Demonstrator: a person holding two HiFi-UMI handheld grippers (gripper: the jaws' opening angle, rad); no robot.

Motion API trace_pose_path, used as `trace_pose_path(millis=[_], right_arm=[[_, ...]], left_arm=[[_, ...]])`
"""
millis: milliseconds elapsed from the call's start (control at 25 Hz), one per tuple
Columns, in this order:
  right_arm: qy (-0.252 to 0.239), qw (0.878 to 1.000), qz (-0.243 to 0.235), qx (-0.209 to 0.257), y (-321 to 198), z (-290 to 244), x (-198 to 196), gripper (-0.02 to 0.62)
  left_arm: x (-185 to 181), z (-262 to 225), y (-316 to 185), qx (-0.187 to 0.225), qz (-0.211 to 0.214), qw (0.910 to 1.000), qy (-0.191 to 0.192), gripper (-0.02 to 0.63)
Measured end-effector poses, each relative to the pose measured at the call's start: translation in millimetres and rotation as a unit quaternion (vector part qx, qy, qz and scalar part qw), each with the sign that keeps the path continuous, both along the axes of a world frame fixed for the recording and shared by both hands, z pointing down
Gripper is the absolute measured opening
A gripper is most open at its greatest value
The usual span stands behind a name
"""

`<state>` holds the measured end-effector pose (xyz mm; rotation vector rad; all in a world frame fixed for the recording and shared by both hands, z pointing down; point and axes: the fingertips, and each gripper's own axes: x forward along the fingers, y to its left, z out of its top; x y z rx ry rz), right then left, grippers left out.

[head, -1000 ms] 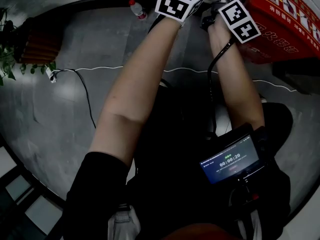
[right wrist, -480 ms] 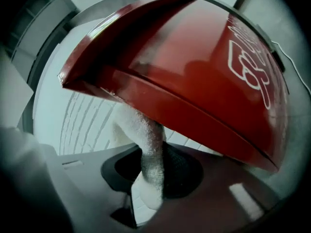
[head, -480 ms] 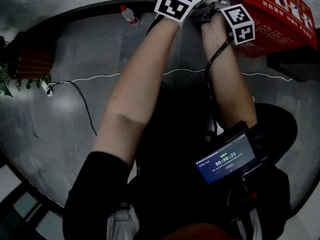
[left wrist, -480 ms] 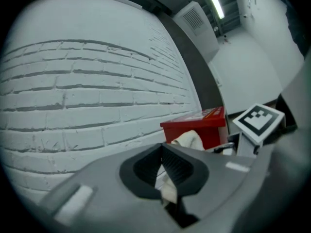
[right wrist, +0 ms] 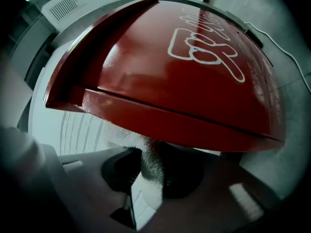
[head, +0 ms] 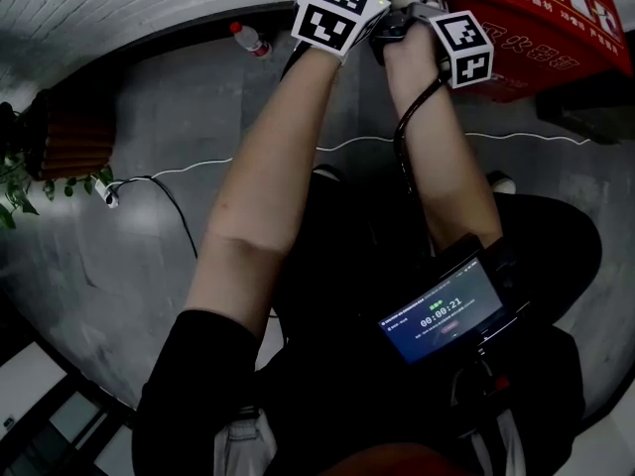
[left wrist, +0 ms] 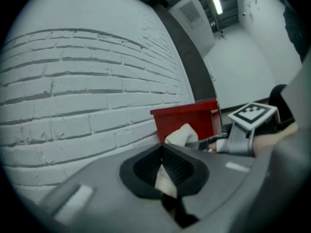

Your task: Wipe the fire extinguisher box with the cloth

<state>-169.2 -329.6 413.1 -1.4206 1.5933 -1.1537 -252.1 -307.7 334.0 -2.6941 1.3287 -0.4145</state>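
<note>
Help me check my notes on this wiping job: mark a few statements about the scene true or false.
1. The right gripper is shut on the cloth. True.
2. The left gripper is empty. False: it is shut on the cloth too.
3. The box is blue. False: it is red.
4. A bottle is on the floor near the wall. True.

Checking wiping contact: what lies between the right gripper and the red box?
The white cloth, which the right gripper pinches; the right gripper view shows it.
</note>
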Motion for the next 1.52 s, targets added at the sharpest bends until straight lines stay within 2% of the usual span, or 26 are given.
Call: trace_pose_path(millis=[200,440,840,1160,1520], right_arm=[[0.0,1.0,0.001,-0.01,3,14,4,0.095],[-0.018,0.999,0.009,-0.033,11,41,5,0.095],[-0.053,0.995,0.022,-0.078,22,101,5,0.094],[-0.082,0.993,0.034,-0.074,30,134,6,0.094],[-0.102,0.99,0.04,-0.089,35,173,5,0.094]], left_arm=[[3,25,-2,-0.03,-0.007,0.9995,-0.006,0.0],[18,44,2,-0.04,0.013,0.9981,-0.044,0.0],[25,79,-3,-0.068,0.023,0.9943,-0.079,0.0],[33,134,-10,-0.114,0.019,0.9876,-0.106,0.0],[28,184,-18,-0.128,0.015,0.9716,-0.199,0.0]])
